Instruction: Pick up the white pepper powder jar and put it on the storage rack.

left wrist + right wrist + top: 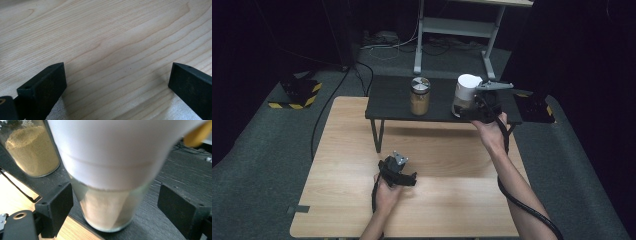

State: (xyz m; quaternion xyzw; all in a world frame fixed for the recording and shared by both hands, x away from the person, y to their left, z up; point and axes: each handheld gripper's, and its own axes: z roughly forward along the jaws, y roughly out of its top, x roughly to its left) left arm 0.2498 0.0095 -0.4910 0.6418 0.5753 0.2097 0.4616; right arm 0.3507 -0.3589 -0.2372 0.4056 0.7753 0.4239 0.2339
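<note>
On the black shelf (442,102), right claw (115,202) released around the white-capped jar (110,182) (pads clear); back out straight, avoid clipping it. Left claw (117,82) released over the bench (105,37).

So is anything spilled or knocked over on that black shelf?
Nothing stands out. The white-wrapped jar and the brown jar with the metal lid both stand upright on the black shelf, with no spill around them. The right gripper has its jaws open around the white-wrapped jar, not pressing it.
</note>
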